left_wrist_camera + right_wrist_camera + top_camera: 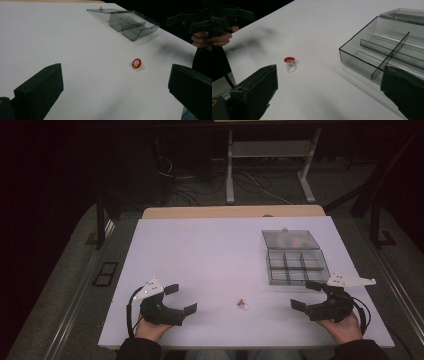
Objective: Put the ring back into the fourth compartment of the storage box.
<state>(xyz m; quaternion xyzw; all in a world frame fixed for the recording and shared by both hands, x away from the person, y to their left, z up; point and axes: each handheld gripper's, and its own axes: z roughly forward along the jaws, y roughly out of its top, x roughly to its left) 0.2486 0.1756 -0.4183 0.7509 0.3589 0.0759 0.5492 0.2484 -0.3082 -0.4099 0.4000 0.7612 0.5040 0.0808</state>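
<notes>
A small ring with a red, toothed top (243, 304) (136, 63) (290, 63) lies on the white table (210, 255) near its front edge, between both hands. My left gripper (180, 299) (115, 87) rests at the front left, open, nothing between its jaws, the ring ahead of it to the right. My right gripper (306, 295) (329, 90) rests at the front right, also open and empty, with the ring ahead to its left. A clear grey compartment box (296, 263) (132, 25) (387, 50) stands open just beyond the right gripper, its lid folded back.
The box's compartments look empty in the gripper views. A wooden tabletop edge (232, 211) runs behind the white board. Beyond it are desk legs (230, 170) and cables on a dark floor.
</notes>
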